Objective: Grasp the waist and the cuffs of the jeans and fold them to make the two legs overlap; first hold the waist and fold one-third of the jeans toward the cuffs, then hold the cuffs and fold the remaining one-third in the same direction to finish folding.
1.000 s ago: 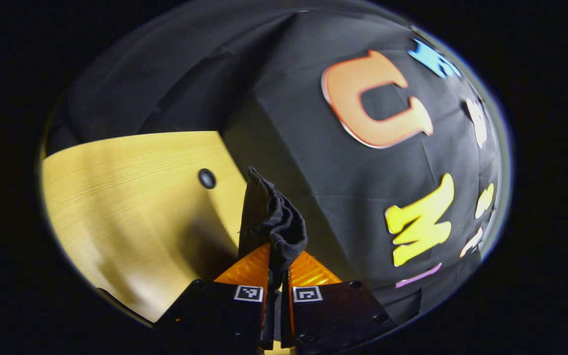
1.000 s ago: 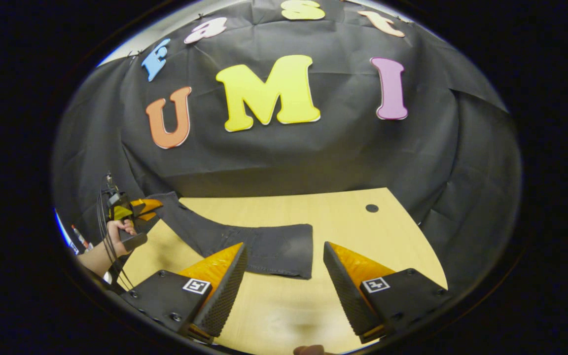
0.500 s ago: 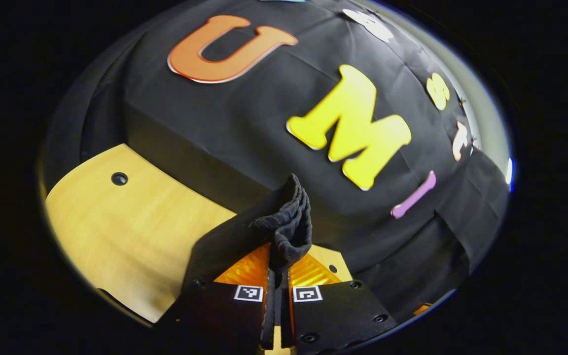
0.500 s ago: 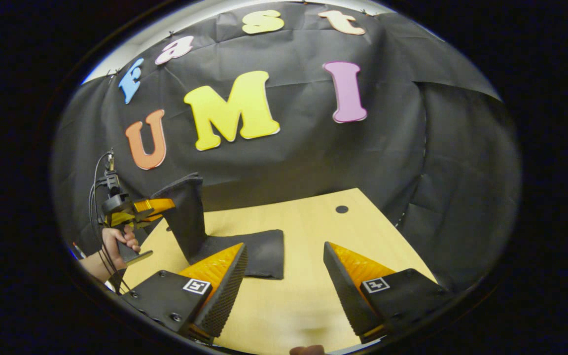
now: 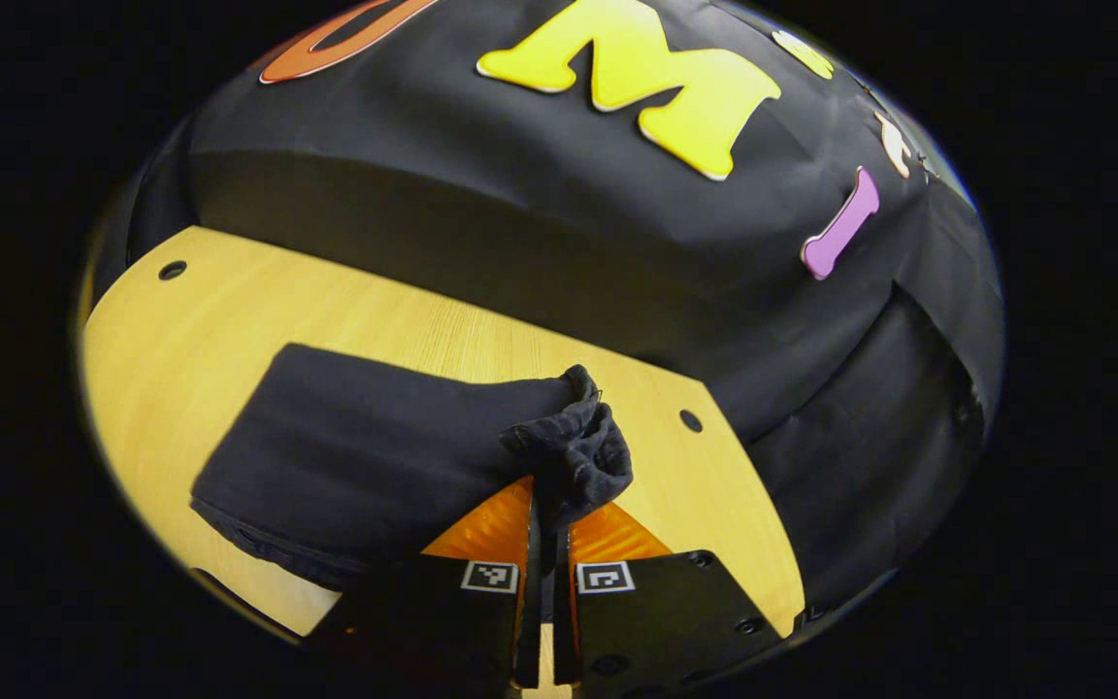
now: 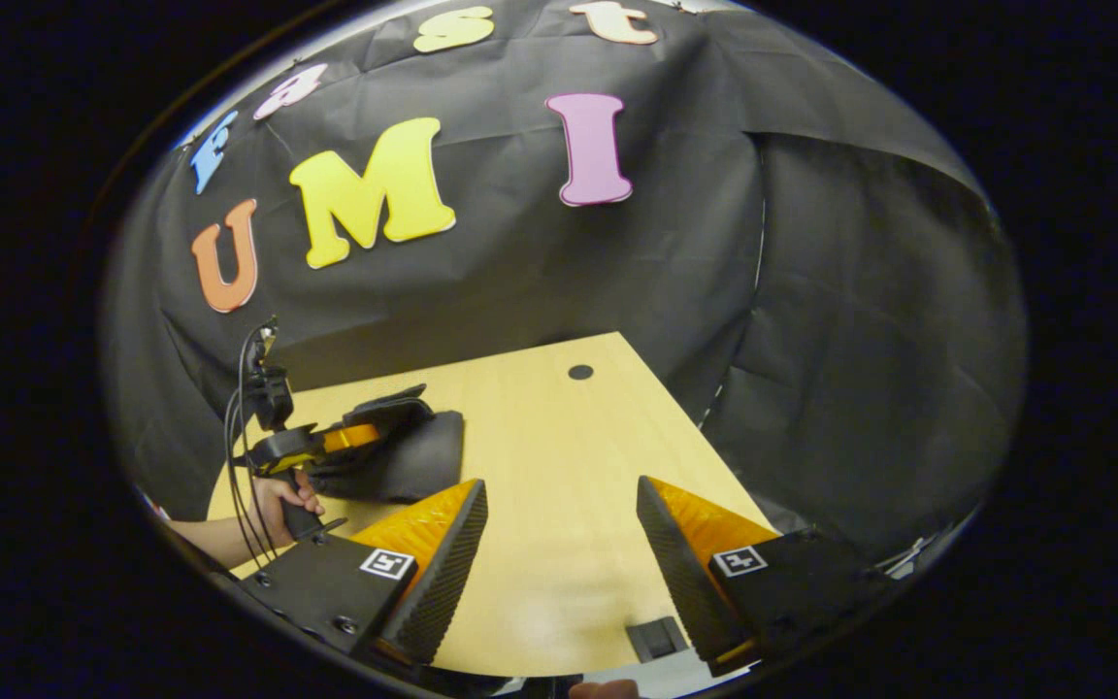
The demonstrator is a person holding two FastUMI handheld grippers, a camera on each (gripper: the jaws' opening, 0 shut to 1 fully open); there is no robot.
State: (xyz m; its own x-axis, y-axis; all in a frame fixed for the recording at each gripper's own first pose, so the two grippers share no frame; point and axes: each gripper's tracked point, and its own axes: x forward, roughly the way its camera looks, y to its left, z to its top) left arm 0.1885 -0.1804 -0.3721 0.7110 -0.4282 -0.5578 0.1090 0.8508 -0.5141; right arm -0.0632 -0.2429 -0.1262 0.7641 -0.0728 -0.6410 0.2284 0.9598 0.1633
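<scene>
The dark jeans lie folded in a compact stack on the wooden table. My left gripper is shut on the bunched cuffs, holding them just above the right end of the stack. In the right gripper view the same left gripper, held by a hand, sits over the folded jeans at the table's left. My right gripper stands open above bare table, well to the right of the jeans, with nothing between its fingers.
The wooden table has small round holes near its far corners. Black cloth walls the booth behind and to the right. A small dark block lies at the table's near edge. Cables hang from the left gripper.
My left gripper has carried the cuffs over and down onto the folded part, so the raised leg section now lies on the stack. The right gripper has swung right, staying open.
</scene>
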